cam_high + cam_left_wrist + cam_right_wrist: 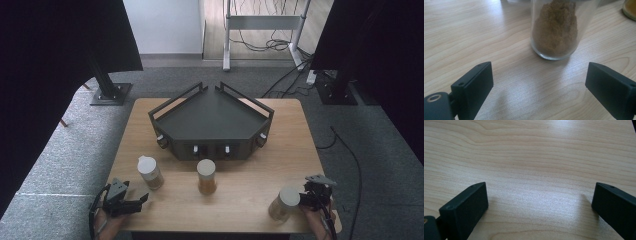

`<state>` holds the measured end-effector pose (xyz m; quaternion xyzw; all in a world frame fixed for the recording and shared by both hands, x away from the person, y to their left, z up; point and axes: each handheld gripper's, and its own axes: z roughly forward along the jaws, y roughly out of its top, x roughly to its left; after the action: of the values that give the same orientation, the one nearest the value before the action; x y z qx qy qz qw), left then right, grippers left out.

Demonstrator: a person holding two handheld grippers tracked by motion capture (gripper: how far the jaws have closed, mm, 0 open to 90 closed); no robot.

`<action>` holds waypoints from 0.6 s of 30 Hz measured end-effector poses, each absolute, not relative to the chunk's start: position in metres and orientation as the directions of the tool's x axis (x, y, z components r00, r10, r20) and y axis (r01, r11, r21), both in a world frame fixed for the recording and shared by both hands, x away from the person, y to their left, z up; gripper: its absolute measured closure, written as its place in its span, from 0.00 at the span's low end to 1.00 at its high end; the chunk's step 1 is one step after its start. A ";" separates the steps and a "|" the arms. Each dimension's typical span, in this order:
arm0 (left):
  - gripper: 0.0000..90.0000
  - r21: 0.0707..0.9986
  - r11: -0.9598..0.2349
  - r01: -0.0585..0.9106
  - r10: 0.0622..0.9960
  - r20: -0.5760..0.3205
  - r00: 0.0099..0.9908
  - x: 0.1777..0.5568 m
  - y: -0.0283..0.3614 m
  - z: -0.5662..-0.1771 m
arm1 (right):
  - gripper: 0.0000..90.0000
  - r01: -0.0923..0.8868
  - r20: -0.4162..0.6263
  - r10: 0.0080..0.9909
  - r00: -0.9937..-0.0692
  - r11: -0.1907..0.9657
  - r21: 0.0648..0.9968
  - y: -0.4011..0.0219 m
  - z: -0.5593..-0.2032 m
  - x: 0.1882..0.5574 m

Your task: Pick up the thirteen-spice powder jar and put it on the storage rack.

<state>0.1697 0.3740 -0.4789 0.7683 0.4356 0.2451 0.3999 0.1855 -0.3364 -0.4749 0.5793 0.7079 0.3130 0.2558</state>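
Near edge of the wooden table (250, 200): the left gripper (137, 201) sits at the near left corner, held by a hand coming in from the bottom. Its jaws are spread wide with nothing between them, and they point right and slightly far, toward the left spice jar (150, 172). In the left gripper view that jar (555, 27) stands just beyond the open jaws, apart from both, upright on the table with its long axis vertical; it is clear glass with brown powder heaped inside and bare tabletop between the jaw tips.

The right gripper (311, 196) is at the near right corner, with a grey plate on top and a cable trailing. In the right gripper view its jaws are also spread, with plain wood grain between them and no object inside. The right spice jar (284, 203) stands just left of this gripper; it has a pale lid, is upright or slightly tilted, and whether it touches the gripper cannot be told.

Farther in, at table centre, the middle spice jar (206, 176) stands upright with orange-brown contents and a pale lid.

Far half of the table: a dark corner shelf rack (212, 120), wedge-shaped, with its flat front facing near, its point facing far, and small knobs along the front.
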 end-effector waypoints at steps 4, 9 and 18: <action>0.09 0.844 -0.281 0.456 0.865 0.017 0.502 0.166 0.376 -0.479 | 0.00 0.659 0.000 0.980 -0.200 0.134 0.740 -0.337 -0.475 0.185; 0.09 0.858 -0.264 0.440 0.865 0.009 0.503 0.163 0.378 -0.478 | 0.00 0.660 0.001 0.980 -0.199 0.134 0.740 -0.337 -0.475 0.185; 0.09 0.876 -0.255 0.409 0.860 0.012 0.510 0.159 0.378 -0.477 | 0.00 0.661 0.002 0.981 -0.196 0.130 0.739 -0.337 -0.475 0.184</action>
<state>0.1586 0.3776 -0.4766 0.7495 0.4232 0.2563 0.4397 0.1844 -0.3371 -0.4749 0.5804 0.7072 0.3129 0.2552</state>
